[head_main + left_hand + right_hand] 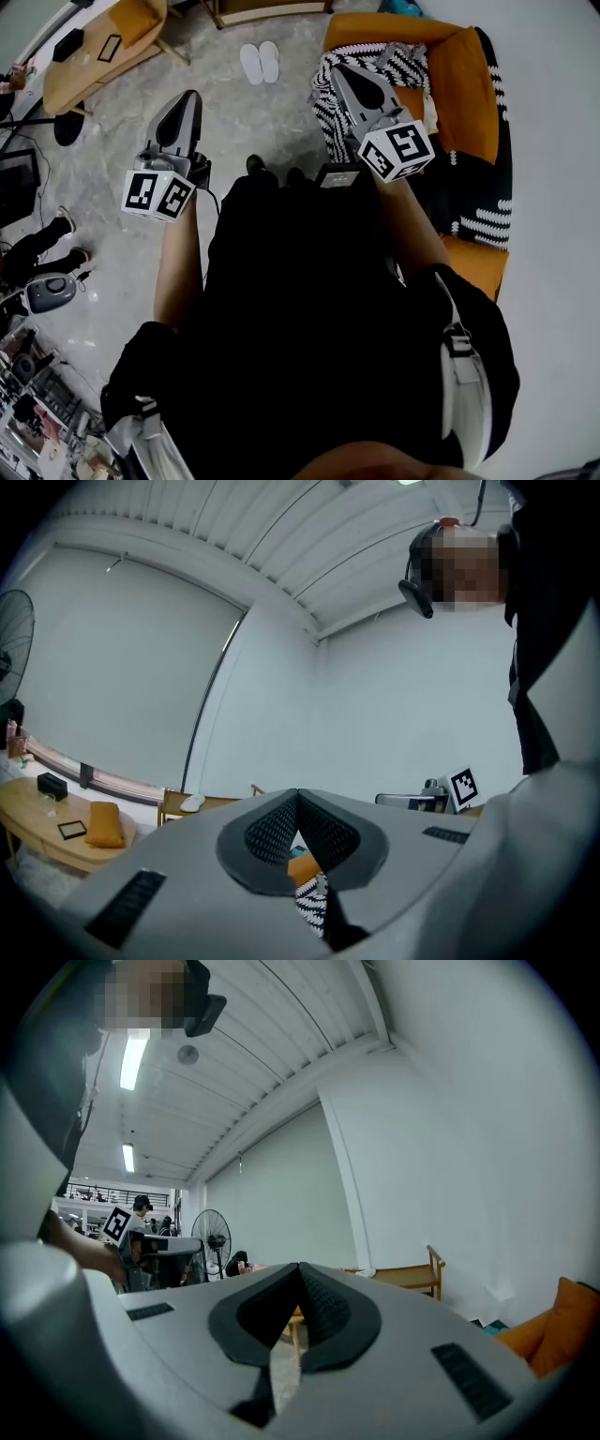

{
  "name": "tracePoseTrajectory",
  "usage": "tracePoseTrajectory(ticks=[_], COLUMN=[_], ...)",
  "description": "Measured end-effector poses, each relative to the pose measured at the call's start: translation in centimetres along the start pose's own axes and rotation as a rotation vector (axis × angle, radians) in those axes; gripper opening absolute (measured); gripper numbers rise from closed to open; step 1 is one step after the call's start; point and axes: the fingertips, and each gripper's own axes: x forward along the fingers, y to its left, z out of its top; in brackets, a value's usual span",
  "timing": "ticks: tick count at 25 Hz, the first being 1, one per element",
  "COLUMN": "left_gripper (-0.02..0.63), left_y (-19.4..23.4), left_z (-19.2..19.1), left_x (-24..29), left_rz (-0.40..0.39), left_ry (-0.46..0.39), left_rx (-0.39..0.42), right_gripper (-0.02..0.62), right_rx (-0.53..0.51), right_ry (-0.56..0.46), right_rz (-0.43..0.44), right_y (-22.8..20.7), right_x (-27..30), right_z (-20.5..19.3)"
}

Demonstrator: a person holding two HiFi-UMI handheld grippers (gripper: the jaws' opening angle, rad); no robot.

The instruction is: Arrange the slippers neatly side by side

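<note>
Just square markers on left gripper [191, 95], right gripper [340, 68]; slippers [260, 63] white, paired.

We count 2 white slippers [251, 64]. 2 grippers: left gripper [191, 97] and right gripper [339, 71]. 2 marker cubes [157, 194], one per gripper. 1 orange sofa [469, 94] and 1 black-and-white throw [375, 64]. 1 curved wooden table [89, 80], and on it we get 2 small dark items and 1 orange cushion [105, 824]. 1 standing fan [214, 1234]. 2 ceiling light strips [134, 1061]. We can't count the clutter at the lower left of the head view.
</note>
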Motion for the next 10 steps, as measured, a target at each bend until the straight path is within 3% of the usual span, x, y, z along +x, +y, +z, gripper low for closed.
tracePoseTrajectory(ticks=[10], left_gripper=[0.015], left_y=[-0.09], left_z=[-0.19], left_x=[-0.31], left_rz=[-0.015], left_ry=[0.001], left_rx=[-0.022], right_gripper=[0.031], right_rx=[0.025], right_ry=[0.005], right_rz=[0.003], right_y=[0.48], right_x=[0.17], right_z=[-0.39])
